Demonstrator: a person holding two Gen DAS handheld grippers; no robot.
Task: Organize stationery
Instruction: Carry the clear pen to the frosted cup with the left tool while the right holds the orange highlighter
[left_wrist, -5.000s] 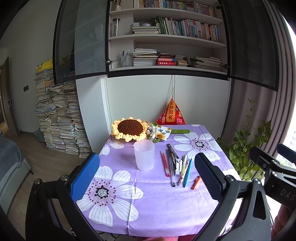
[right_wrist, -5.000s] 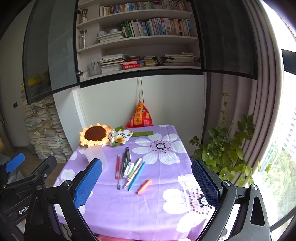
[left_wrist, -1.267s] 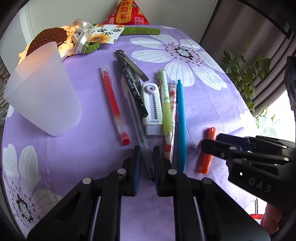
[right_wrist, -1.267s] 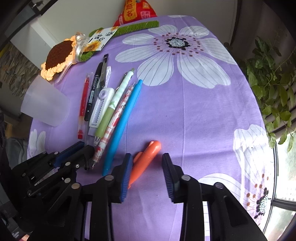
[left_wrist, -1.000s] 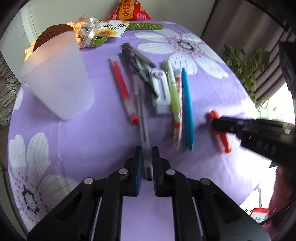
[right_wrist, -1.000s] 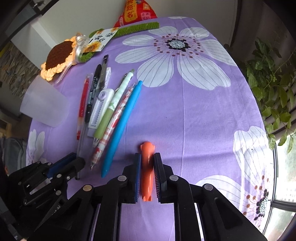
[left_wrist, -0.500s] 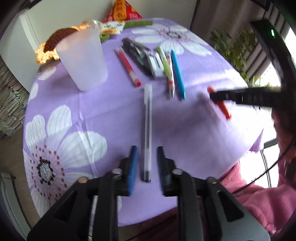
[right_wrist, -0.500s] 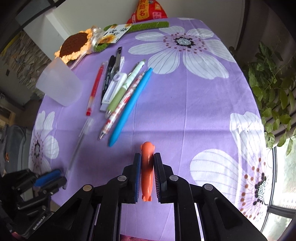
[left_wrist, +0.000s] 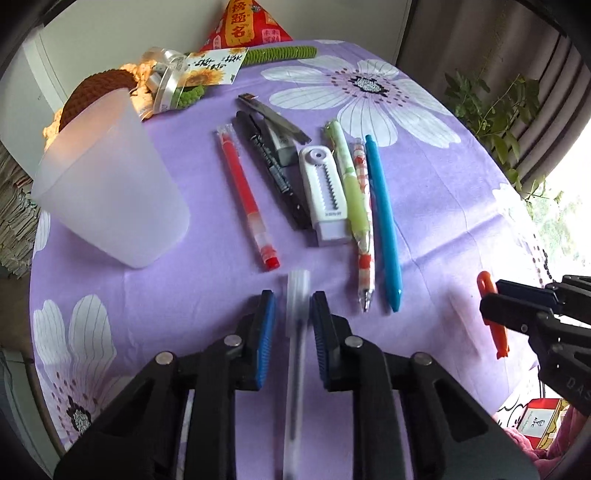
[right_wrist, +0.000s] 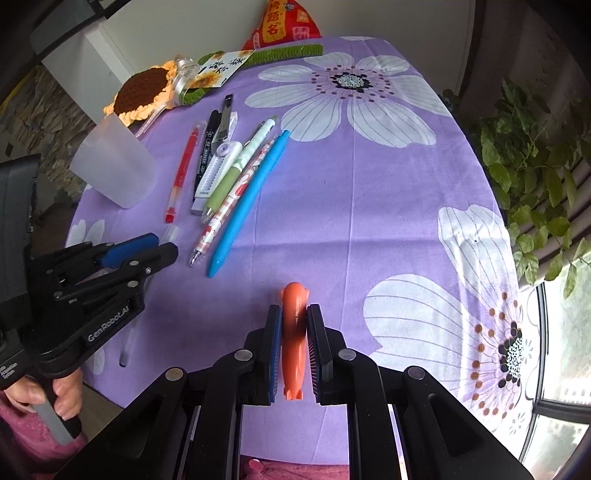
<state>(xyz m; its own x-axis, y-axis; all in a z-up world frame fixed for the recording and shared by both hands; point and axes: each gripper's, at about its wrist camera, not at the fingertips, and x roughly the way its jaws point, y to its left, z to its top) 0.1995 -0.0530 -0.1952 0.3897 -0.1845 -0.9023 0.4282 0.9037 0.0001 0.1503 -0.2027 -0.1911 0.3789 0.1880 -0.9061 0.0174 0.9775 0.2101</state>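
A frosted cup (left_wrist: 110, 192) stands at the left of the purple cloth (left_wrist: 424, 206). Beside it lie pens (left_wrist: 382, 229) in a row. The left gripper (left_wrist: 293, 314) is closing around a clear pen (left_wrist: 297, 332), its pads not yet touching it. The right gripper (right_wrist: 294, 325) is clamped on an orange pen (right_wrist: 293, 332).

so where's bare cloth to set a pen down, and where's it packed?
Free: the right half of the tablecloth, from the blue pen out to the window-side edge. A smaller patch lies near the edge, below the frosted cup. Packed: the row from red pen to blue pen.
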